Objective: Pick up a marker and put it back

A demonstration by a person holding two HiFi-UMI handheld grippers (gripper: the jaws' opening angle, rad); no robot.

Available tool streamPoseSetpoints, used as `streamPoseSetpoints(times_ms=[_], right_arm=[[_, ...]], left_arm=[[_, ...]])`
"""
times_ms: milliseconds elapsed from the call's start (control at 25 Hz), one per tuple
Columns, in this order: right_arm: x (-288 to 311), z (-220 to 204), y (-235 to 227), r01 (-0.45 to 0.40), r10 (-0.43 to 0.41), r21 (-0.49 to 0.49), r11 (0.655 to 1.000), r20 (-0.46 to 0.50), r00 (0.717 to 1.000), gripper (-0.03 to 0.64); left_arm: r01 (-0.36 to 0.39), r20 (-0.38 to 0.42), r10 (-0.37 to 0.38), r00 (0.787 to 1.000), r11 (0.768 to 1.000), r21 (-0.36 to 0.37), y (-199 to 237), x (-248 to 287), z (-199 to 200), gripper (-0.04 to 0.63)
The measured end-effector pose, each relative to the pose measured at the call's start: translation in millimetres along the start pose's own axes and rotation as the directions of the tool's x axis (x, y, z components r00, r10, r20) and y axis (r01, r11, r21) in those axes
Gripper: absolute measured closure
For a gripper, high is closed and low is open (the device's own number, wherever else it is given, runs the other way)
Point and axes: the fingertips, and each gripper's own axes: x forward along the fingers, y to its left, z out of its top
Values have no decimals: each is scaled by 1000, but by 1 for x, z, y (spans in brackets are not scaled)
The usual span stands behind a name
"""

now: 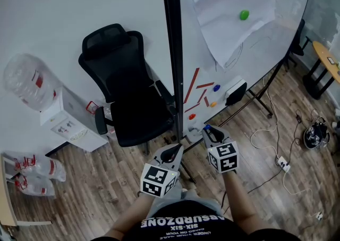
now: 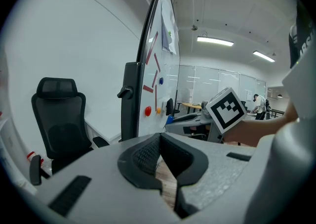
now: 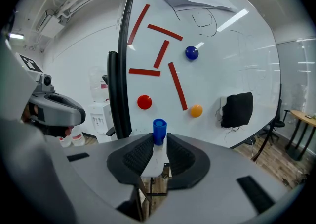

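Observation:
A white marker with a blue cap (image 3: 158,145) stands between the pads of my right gripper (image 3: 159,157), which is shut on it; the cap (image 1: 207,127) pokes out toward the whiteboard (image 1: 239,48). In the head view the right gripper (image 1: 210,132) is held just in front of the board's lower edge. My left gripper (image 1: 172,154) is beside it to the left, near the board's black post (image 1: 172,48). In the left gripper view its jaws (image 2: 160,161) are shut with nothing between them.
Red magnetic strips (image 3: 170,32), a blue (image 3: 191,53), a red (image 3: 144,102) and an orange magnet (image 3: 196,111) and a black eraser (image 3: 237,110) sit on the board. A black office chair (image 1: 125,91) stands left of the post. Cables and a power strip (image 1: 283,164) lie on the wood floor.

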Motion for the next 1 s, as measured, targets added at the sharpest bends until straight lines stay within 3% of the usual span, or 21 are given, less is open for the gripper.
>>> streamPoseSetpoints(times_ms=[1000], right_arm=[[-29,-17,19,-39,39,102,994,3,999,520]], left_arm=[[27,14,-27,1000,1000,12,-15,-3,2,589]])
